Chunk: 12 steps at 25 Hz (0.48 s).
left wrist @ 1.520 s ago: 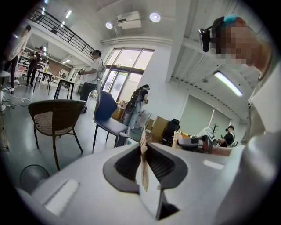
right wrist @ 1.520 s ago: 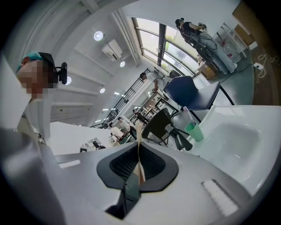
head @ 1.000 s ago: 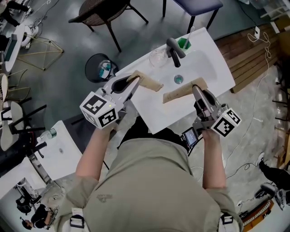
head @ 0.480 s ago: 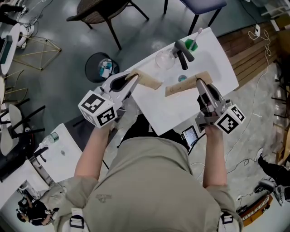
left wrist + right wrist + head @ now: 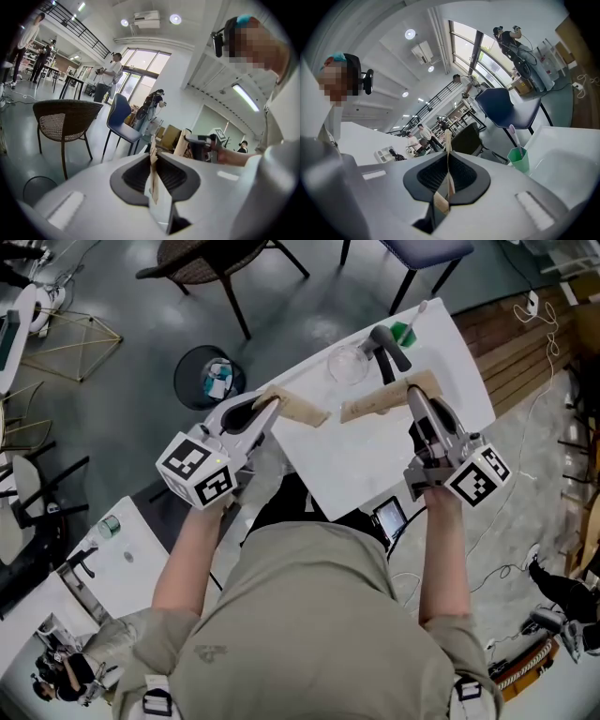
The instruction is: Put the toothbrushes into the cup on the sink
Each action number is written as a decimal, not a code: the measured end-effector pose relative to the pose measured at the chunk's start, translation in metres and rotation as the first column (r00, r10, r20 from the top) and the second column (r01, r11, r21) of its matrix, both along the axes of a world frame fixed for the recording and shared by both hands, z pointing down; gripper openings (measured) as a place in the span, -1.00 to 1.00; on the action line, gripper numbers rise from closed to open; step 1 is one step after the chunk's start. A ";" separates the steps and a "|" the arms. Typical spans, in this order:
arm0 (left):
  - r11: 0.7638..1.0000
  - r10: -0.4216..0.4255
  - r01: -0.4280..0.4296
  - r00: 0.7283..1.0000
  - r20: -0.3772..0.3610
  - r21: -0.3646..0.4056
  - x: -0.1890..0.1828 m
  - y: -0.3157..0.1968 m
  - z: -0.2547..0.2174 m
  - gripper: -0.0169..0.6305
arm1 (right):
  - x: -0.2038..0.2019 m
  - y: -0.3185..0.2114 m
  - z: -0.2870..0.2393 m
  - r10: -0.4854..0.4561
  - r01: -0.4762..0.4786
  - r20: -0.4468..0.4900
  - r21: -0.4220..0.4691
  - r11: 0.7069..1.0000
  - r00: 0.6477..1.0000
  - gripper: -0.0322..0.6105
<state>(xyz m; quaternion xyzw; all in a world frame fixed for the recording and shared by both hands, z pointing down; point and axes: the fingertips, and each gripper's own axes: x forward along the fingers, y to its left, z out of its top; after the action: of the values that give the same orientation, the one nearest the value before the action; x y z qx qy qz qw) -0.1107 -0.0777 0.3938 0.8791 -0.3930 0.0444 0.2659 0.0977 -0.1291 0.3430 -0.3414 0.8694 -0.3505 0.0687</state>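
Note:
Both grippers hang over the white sink [image 5: 361, 460]. My left gripper [image 5: 271, 407] is shut on a flat tan cardboard toothbrush pack [image 5: 300, 410] that sticks out toward the middle; in the left gripper view the pack [image 5: 153, 180] stands edge-on between the jaws. My right gripper [image 5: 413, 396] is shut on a second tan pack [image 5: 373, 405], which points left just below the black faucet [image 5: 385, 350]. The green cup [image 5: 403, 334] at the sink's far end holds a pale toothbrush [image 5: 513, 135]; the cup [image 5: 519, 160] lies ahead and right of the right jaws.
A clear glass [image 5: 347, 365] stands left of the faucet. A black bin [image 5: 208, 379] sits on the floor left of the sink, with chairs beyond. A small white table [image 5: 141, 554] is at the lower left. Cables run over the floor on the right.
Both grippers have moved farther along the sink, still shut on their packs. The right pack has come up close under the faucet and now covers the drain.

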 end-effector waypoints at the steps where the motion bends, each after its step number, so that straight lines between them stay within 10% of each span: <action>1: 1.000 -0.002 0.002 1.000 0.000 -0.002 -0.002 0.000 0.001 -0.81 | -0.002 -0.002 0.000 0.001 -0.001 -0.004 0.005 1.000 1.000 -0.85; 12: 0.999 -0.028 0.028 0.999 -0.017 -0.027 -0.014 0.005 0.005 -0.81 | -0.018 -0.024 -0.005 0.047 -0.037 -0.113 0.091 0.995 0.992 -0.85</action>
<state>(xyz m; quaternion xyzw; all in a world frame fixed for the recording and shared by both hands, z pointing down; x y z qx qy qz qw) -0.1251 -0.0727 0.3987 0.8703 -0.4023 0.0382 0.2817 0.0796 -0.1534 0.3378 -0.3760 0.8791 -0.2900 0.0410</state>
